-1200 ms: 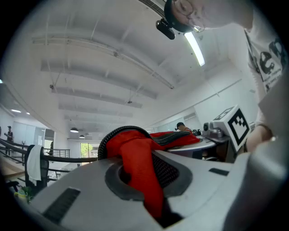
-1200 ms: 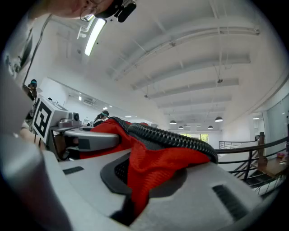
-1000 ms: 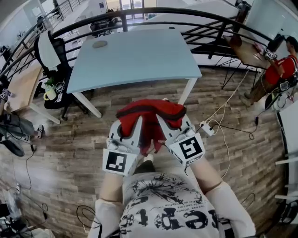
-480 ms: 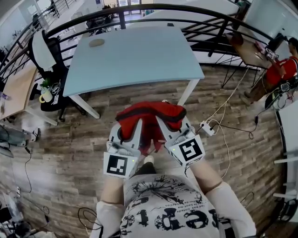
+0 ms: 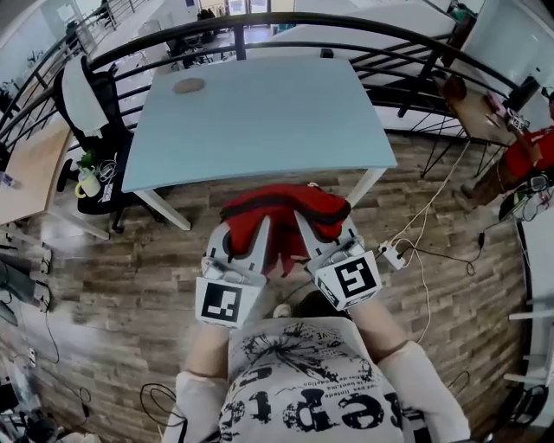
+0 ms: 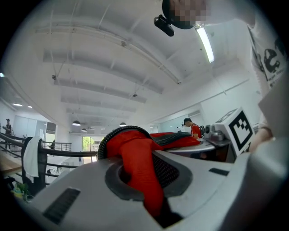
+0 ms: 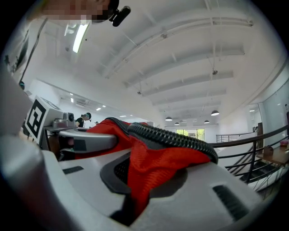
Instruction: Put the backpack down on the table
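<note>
A red backpack [image 5: 281, 208] with black trim hangs in the air just in front of the pale blue table [image 5: 260, 112], held up by both grippers. My left gripper [image 5: 247, 234] is shut on red fabric at the backpack's left side, and that cloth [image 6: 135, 162] is pinched between its jaws in the left gripper view. My right gripper [image 5: 313, 232] is shut on the right side, with red fabric [image 7: 144, 176] and a black ribbed edge [image 7: 171, 137] filling the right gripper view. The backpack's lower part is hidden behind the grippers.
A small round disc [image 5: 188, 86] lies at the table's far left corner. A black railing [image 5: 277, 22] curves behind the table. A chair [image 5: 91, 108] with clutter stands left. Cables and a power strip [image 5: 398, 253] lie on the wooden floor at right. A person in red [image 5: 528, 156] is far right.
Both grippers and the backpack have come closer to the table's near edge, which now sits lower in the head view. The grip on the fabric is unchanged.
</note>
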